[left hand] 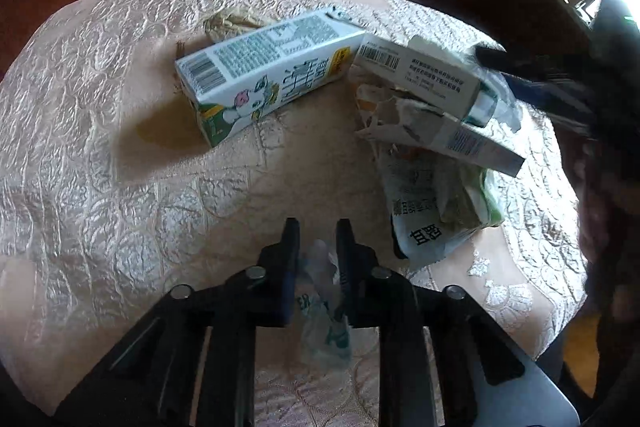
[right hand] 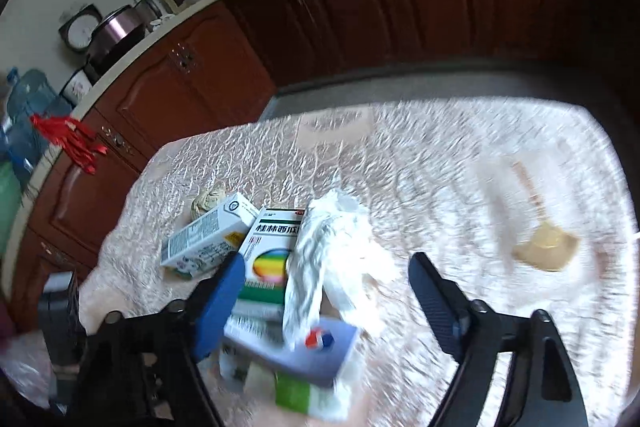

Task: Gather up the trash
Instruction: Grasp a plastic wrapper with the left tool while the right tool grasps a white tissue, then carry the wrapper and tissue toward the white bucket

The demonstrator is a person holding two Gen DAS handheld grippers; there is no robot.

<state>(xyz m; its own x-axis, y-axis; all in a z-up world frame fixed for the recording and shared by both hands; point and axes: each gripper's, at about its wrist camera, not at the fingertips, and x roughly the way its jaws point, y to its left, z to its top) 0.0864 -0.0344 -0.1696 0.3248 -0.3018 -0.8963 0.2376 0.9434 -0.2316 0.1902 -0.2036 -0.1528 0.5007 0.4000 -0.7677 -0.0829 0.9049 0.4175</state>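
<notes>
In the left wrist view my left gripper (left hand: 318,229) is shut on a thin clear plastic wrapper (left hand: 322,291) with green print, low over the embossed tablecloth (left hand: 120,155). Beyond it lies a white milk carton (left hand: 264,75). To its right is a heap of medicine boxes (left hand: 420,75) on a printed packet (left hand: 424,219). My right gripper (right hand: 328,261) hangs open over that heap. A crumpled white tissue (right hand: 336,251) lies between its fingers without touching the pads. A rainbow-printed box (right hand: 266,261) and a box with a red-blue logo (right hand: 308,347) lie under the tissue. The milk carton (right hand: 204,239) is to their left.
A small crumpled brownish paper ball (left hand: 228,21) sits behind the carton. A tan scrap (right hand: 548,247) lies on the cloth to the right. Dark wooden cabinets (right hand: 360,11) run behind the table, and a blue water jug (right hand: 28,99) stands far left.
</notes>
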